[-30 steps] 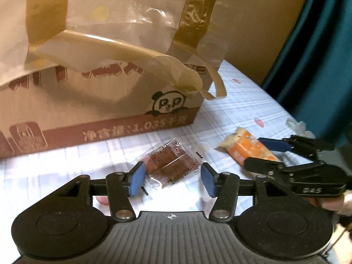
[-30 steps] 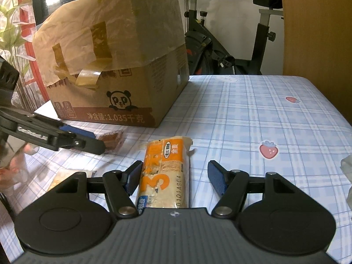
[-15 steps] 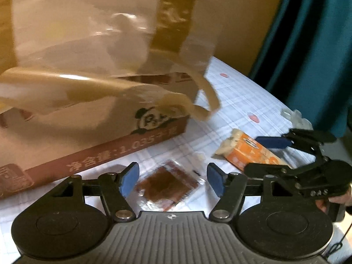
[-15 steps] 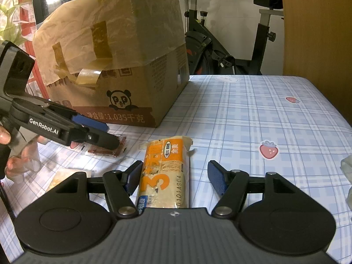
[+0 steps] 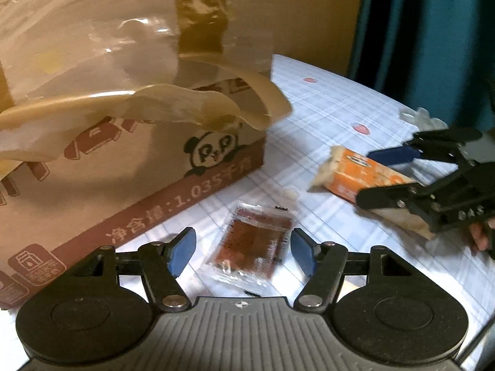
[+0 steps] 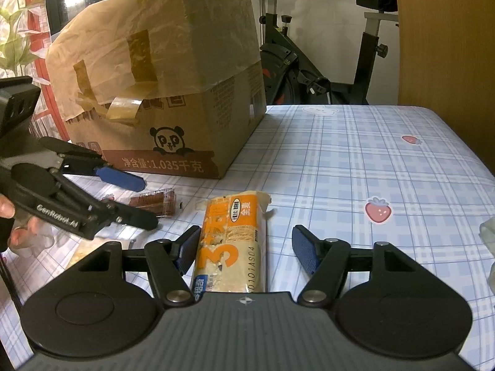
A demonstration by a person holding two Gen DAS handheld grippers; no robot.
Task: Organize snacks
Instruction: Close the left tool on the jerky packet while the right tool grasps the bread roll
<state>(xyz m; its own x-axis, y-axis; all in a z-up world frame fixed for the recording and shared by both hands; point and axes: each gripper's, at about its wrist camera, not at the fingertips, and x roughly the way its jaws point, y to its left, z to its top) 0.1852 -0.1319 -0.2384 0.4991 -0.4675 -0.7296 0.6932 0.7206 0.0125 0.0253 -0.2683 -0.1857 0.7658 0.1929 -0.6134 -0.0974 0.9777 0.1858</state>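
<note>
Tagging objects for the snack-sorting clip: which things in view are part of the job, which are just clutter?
Job:
- orange snack pack, between the open right gripper fingers
- brown sachet, between the open left gripper fingers
- panda cardboard box, probably

Lying about:
- exercise bike
- teal curtain
- checked tablecloth
</note>
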